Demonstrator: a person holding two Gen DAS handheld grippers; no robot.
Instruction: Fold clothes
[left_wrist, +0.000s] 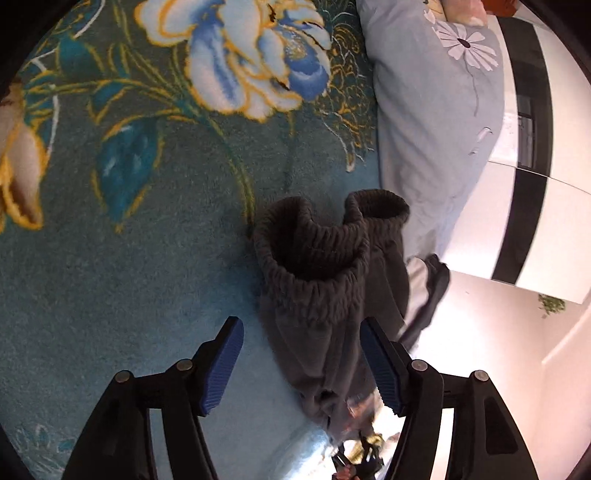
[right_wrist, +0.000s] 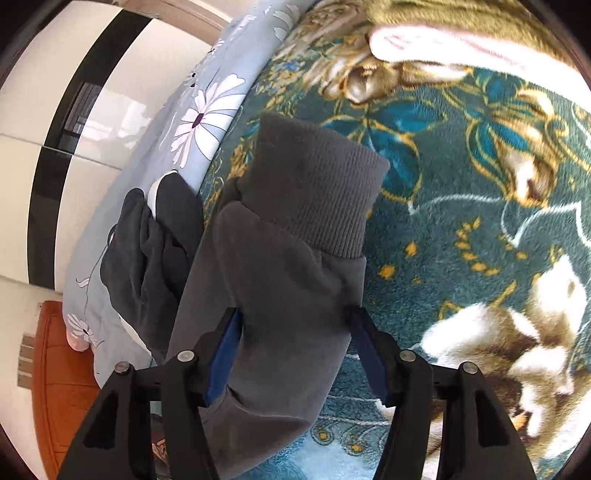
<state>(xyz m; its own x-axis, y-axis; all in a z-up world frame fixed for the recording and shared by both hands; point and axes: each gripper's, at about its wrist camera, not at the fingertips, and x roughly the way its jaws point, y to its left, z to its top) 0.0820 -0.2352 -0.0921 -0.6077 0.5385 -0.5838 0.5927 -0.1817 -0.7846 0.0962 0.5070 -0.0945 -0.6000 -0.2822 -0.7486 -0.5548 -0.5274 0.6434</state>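
Dark grey sweatpants (left_wrist: 325, 295) lie bunched on a teal floral blanket (left_wrist: 147, 221), the elastic waistband gaping open toward the camera. My left gripper (left_wrist: 301, 363) is open, its blue pads either side of the fabric below the waistband, not closed on it. In the right wrist view a grey trouser leg with a ribbed cuff (right_wrist: 317, 192) lies on the blanket (right_wrist: 461, 221). My right gripper (right_wrist: 293, 354) is open with the leg (right_wrist: 280, 295) between its fingers. A darker garment with a white stripe (right_wrist: 155, 240) lies at the left of the leg.
A light blue quilt with white daisies (left_wrist: 436, 122) lies along the bed's edge, also in the right wrist view (right_wrist: 192, 122). White glossy wardrobe with black stripe (left_wrist: 532, 147) stands beyond. An olive and pink fabric (right_wrist: 443, 33) lies at the far side. An orange wooden piece (right_wrist: 62, 369) is low left.
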